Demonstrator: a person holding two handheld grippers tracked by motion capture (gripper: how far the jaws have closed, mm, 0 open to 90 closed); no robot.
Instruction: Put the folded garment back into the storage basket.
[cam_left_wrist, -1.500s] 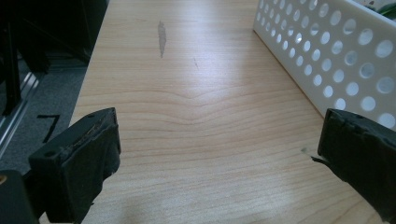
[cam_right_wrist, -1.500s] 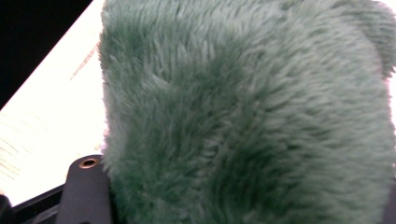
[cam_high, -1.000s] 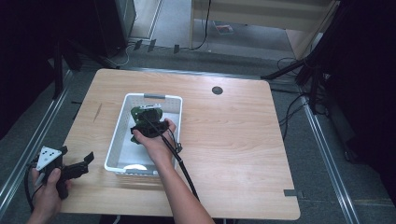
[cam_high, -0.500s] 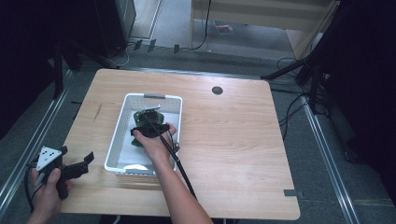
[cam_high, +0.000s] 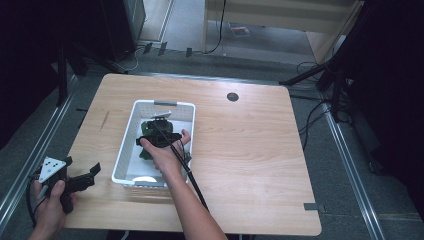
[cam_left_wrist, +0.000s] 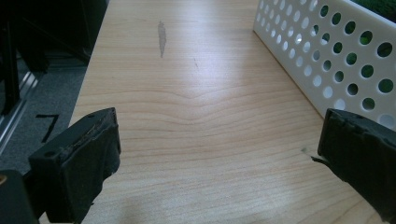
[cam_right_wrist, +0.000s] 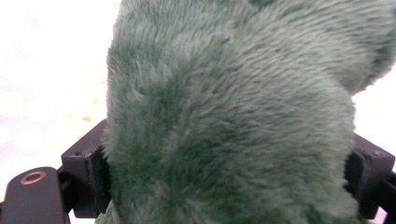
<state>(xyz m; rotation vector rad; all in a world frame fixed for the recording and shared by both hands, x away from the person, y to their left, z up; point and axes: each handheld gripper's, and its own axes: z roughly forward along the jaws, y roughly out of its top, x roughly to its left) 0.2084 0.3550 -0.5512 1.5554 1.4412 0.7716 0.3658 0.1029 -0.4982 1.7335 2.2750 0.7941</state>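
Note:
A dark green plush toy (cam_high: 146, 127) lies in a white perforated basket (cam_high: 125, 145) on the wooden table. My right gripper (cam_high: 151, 131) reaches down into the basket onto the toy. In the right gripper view the plush (cam_right_wrist: 224, 93) bulges between the two black fingers (cam_right_wrist: 84, 172), which stand wide apart on either side of it and touch its fur. My left gripper (cam_high: 82, 166) is held over the table's near left corner, open with nothing in it. Its jaws frame bare wood beside the basket wall (cam_left_wrist: 327, 60).
A pale object (cam_high: 145, 179) lies at the basket's near end. A round cable hole (cam_high: 232, 96) sits at the table's far side. The right gripper's black cable (cam_high: 187, 172) trails over the basket rim. Metal rails and floor cables run along both sides of the table.
The right hand has shifted only slightly over the toy in the basket. The left gripper has stayed where it was.

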